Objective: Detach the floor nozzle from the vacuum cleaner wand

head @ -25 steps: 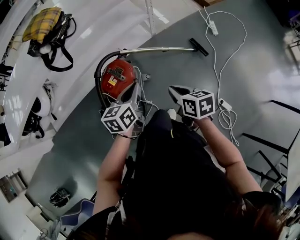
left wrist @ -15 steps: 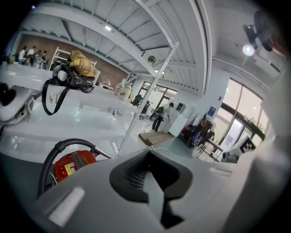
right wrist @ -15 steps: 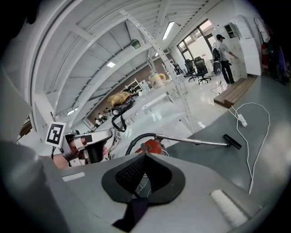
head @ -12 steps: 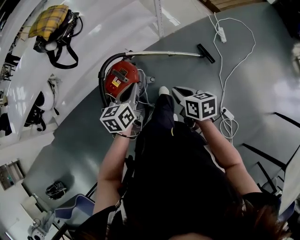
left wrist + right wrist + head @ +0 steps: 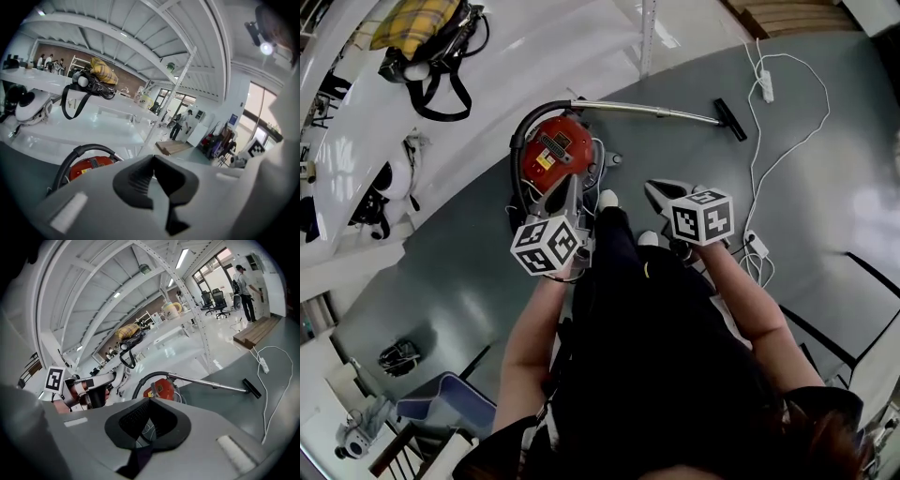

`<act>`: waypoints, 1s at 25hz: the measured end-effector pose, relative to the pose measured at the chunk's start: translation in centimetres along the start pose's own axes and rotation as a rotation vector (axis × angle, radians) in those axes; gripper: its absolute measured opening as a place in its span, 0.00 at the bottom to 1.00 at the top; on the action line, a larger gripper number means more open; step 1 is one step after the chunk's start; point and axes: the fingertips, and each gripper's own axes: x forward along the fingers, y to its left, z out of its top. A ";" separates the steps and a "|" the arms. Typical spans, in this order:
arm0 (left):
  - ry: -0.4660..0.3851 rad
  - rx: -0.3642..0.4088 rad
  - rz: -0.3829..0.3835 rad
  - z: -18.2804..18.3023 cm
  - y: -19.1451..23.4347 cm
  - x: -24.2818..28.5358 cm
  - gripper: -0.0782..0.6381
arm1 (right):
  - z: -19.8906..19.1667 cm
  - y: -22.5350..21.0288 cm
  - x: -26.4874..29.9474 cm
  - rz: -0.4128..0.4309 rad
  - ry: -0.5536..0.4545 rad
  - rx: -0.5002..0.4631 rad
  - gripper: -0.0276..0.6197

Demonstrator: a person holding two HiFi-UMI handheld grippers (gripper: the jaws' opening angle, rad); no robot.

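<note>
Both hand-held grippers are shut tight with nothing between the jaws. The left hand-held gripper (image 5: 153, 161) and the right hand-held gripper (image 5: 149, 403) are held side by side above the grey floor (image 5: 469, 281), on the near side of the vacuum (image 5: 553, 155). The left one is by the vacuum's near end. The right one is off to the vacuum's right, near it but apart.

There is one red vacuum on the floor, and its black hose (image 5: 521, 129) arches round its left and far side. One metal wand (image 5: 656, 112) runs from the hose's end away to the vacuum's right, lying low along the floor. The one black nozzle (image 5: 730, 119) sits on the wand's far end, well apart from both hand-held grippers. Past the nozzle, further from the vacuum, lies a corded white power strip (image 5: 766, 86).

Behind the vacuum stands a white bench (image 5: 516, 56) with one black bag (image 5: 441, 49) on it. Yellow plaid cloth (image 5: 417, 19) tops the bag, and its inside is hidden.
</note>
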 end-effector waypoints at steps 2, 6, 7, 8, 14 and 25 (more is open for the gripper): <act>0.007 0.044 0.022 0.2 1.1 0.3 0.12 | 0.5 0.3 1.4 0.016 0.010 -0.002 0.04; 0.069 0.128 0.016 0.2 3.5 1.4 0.13 | 1.9 1.1 4.9 0.044 0.033 -0.013 0.04; 0.085 0.130 0.010 0.1 4.2 1.7 0.13 | 2.3 1.3 5.9 0.053 0.038 -0.018 0.04; 0.098 0.126 0.004 0.1 4.9 2.2 0.13 | 2.8 1.5 6.9 0.061 0.042 -0.024 0.04; 0.134 0.096 -0.027 0.9 8.8 5.0 0.12 | 5.7 1.7 12.2 0.075 0.057 -0.046 0.04; 0.303 0.266 -0.138 0.8 14.4 12.7 0.12 | 10.8 -0.5 21.8 0.012 0.025 0.005 0.04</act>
